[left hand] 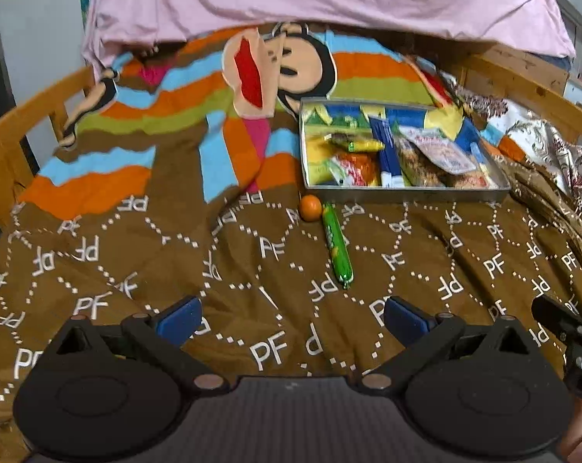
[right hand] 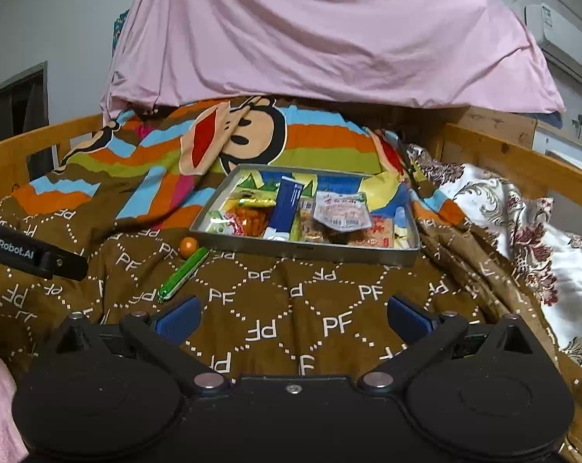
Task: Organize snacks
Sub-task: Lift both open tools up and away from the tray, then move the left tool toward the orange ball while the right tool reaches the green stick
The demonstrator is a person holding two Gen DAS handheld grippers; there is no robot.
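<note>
Two grippers, left gripper [left hand: 291, 318] and right gripper [right hand: 292, 318], jaws apart, tray [right hand: 310, 249] ahead

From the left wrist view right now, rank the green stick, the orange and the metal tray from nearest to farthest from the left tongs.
1. Green stick, on the blanket just ahead, slightly right.
2. Orange, touching or nearly touching the stick's far end, left of it.
3. Metal tray, farthest, ahead and right, full of snacks.
</note>
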